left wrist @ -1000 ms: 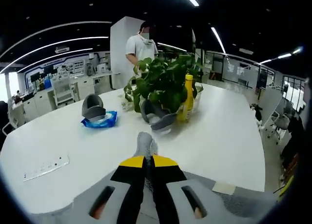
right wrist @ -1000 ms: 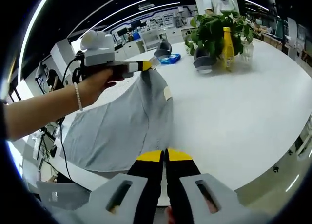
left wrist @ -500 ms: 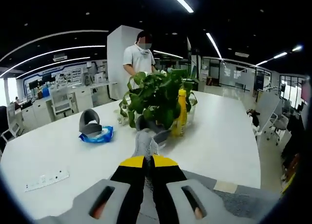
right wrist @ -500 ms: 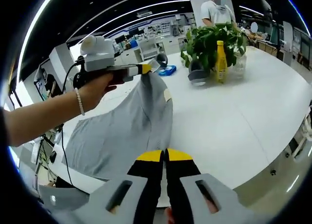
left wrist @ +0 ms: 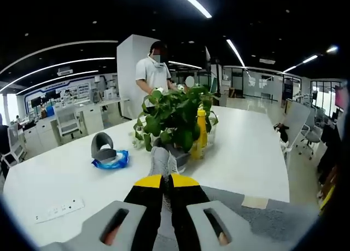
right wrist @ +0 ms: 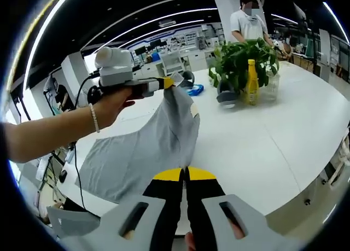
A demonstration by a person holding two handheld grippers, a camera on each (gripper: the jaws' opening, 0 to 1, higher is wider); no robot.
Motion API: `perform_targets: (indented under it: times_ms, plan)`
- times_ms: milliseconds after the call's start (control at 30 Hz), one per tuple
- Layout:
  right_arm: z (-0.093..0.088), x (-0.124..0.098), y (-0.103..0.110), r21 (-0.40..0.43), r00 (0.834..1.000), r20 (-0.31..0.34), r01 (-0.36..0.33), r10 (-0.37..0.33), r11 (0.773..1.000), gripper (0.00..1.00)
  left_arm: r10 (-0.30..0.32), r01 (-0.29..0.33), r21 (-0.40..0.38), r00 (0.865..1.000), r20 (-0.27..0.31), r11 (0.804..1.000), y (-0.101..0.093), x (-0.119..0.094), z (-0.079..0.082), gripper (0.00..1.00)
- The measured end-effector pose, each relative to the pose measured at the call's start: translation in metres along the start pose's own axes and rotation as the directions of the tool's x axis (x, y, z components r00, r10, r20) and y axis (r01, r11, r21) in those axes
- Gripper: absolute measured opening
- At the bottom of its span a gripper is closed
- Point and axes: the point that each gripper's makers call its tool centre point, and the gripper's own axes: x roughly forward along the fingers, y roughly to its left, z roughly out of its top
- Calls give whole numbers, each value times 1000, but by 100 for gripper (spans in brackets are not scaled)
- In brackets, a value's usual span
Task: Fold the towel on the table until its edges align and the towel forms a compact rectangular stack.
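Note:
The grey towel (right wrist: 143,150) is held up off the white table (right wrist: 262,147) by two of its corners and sags between them toward the table's near edge. My left gripper (left wrist: 164,177) is shut on one corner, and a tuft of cloth (left wrist: 162,161) pokes out past its yellow tips. In the right gripper view that left gripper (right wrist: 167,82), held in a hand, lifts its corner high on the left. My right gripper (right wrist: 185,172) is shut on the towel's near edge. A small tan label (right wrist: 194,110) shows on the cloth.
A potted plant (left wrist: 176,111) stands mid-table with a yellow bottle (left wrist: 202,132) against it. A grey object on a blue wrapper (left wrist: 108,155) and a white power strip (left wrist: 57,210) lie to the left. A person (left wrist: 153,70) stands beyond the table. The table's right side (left wrist: 257,158) is bare.
The left gripper has risen with its towel corner, pulling the cloth higher off the table. Both views have shifted upward with the hands. Both grippers stay shut.

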Motion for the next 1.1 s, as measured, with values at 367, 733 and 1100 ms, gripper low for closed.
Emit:
perform_targets:
  times_ms: [367, 733, 1100]
  plan:
    - [16, -14, 59, -126, 997, 3, -75, 76, 989, 0, 3, 1, -64, 998, 57, 998, 26, -34, 15, 4]
    - [6, -20, 129, -164, 990, -9, -143, 143, 976, 0, -23, 28, -81, 997, 68, 996, 54, -82, 6, 4]
    - [-4, -15, 181, -176, 980, -33, -199, 197, 964, 0, 13, -4, -123, 997, 78, 992, 98, -122, -7, 4]
